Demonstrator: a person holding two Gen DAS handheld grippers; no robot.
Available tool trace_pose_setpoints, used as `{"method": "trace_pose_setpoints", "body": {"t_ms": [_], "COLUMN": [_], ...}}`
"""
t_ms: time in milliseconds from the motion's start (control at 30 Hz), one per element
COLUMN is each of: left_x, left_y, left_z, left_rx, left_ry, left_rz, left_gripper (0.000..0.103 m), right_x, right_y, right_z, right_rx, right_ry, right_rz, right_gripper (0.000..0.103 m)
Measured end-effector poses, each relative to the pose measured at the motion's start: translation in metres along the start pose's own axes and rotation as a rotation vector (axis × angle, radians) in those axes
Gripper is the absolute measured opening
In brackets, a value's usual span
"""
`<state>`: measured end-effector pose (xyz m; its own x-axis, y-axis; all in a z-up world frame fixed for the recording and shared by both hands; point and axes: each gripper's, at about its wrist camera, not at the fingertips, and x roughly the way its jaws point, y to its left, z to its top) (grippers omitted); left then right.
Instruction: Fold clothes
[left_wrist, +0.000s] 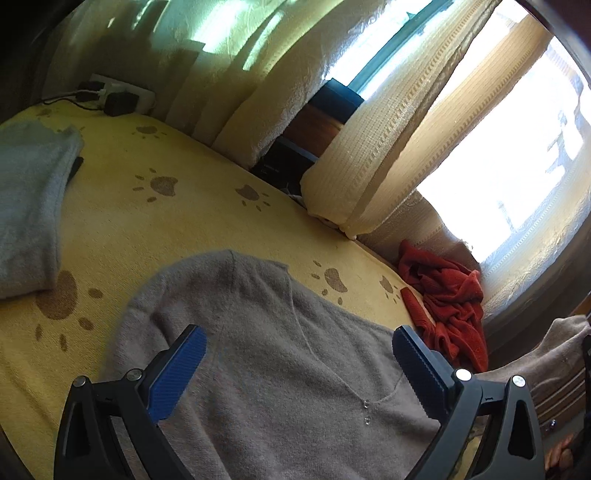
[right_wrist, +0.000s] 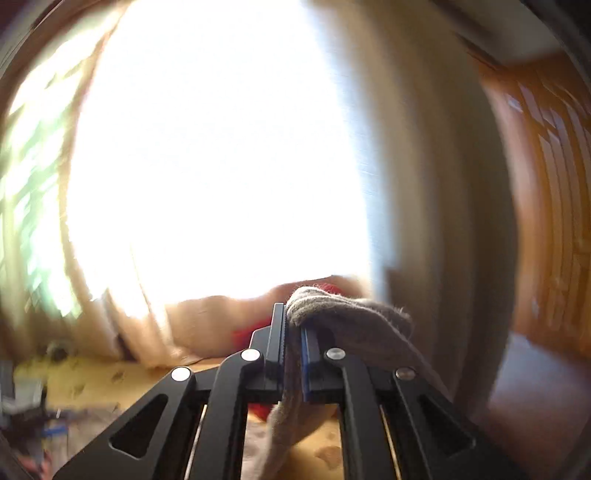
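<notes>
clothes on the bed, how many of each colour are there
Taupe sweater, part pinched in the shut right gripper: 1
Light grey-blue garment: 1
Red garment, crumpled at the bed's edge: 1
Total: 3

Daylight floods in through the window (left_wrist: 517, 155), blown out to plain white in both views. In the left wrist view the curtains (left_wrist: 388, 122) glow, backlit, while the bed (left_wrist: 155, 221) lies evenly lit and sharp; the upper left corner falls dark. Straight lines bow towards the edges, and a black rim closes the corners. The right wrist view is heavily smeared by motion: glare swallows its centre, the door (right_wrist: 546, 206) streaks, and only the gripper (right_wrist: 291, 332) stays crisp.
</notes>
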<state>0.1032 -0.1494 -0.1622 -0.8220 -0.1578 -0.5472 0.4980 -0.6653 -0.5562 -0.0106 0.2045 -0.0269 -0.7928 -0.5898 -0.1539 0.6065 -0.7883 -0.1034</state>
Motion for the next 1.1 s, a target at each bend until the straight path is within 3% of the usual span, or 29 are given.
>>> {"method": "trace_pose_setpoints", "body": {"t_ms": [67,133,167,200,300,567,633,767,867,1000,1100], "left_x": [-0.01,-0.019,-0.022,-0.025,-0.027,-0.017,-0.013,-0.002,0.006,0.015,0.022], "left_y": [0.012,0.025,0.03,0.036,0.047,0.041,0.034,0.019,0.011,0.002,0.001], "left_z": [0.01,0.019,0.023,0.026,0.03,0.026,0.023,0.015,0.008,0.002,0.0], "left_rx": [-0.02,-0.048,-0.061,-0.074,-0.107,-0.08,-0.054,-0.001,0.034,0.083,0.1], "left_ry": [-0.049,-0.088,-0.098,-0.108,-0.111,-0.082,-0.069,-0.025,0.012,0.052,0.081], "left_rz": [0.041,0.081,0.098,0.114,0.135,0.124,0.114,0.09,0.08,0.085,0.097], "left_gripper": [0.103,0.103,0.103,0.103,0.103,0.103,0.103,0.103,0.103,0.103,0.103], "right_x": [0.013,0.018,0.015,0.01,0.006,0.019,0.014,0.017,0.035,0.064,0.074], "right_y": [0.07,0.12,0.131,0.139,0.138,0.022,0.004,0.017,0.044,0.056,0.032], "right_z": [-0.009,-0.036,-0.05,-0.065,-0.096,-0.11,-0.115,-0.129,-0.148,-0.165,-0.159], "right_rx": [-0.237,-0.412,-0.455,-0.487,-0.483,-0.07,-0.018,-0.124,-0.267,-0.412,-0.34], "right_ry": [0.11,0.21,0.233,0.247,0.327,0.465,0.489,0.548,0.61,0.627,0.633], "right_rz": [0.202,0.344,0.367,0.376,0.364,0.078,0.063,0.118,0.158,0.026,-0.111], "right_gripper": [0.014,0.04,0.069,0.083,0.083,0.083,0.082,0.067,0.066,0.066,0.066]}}
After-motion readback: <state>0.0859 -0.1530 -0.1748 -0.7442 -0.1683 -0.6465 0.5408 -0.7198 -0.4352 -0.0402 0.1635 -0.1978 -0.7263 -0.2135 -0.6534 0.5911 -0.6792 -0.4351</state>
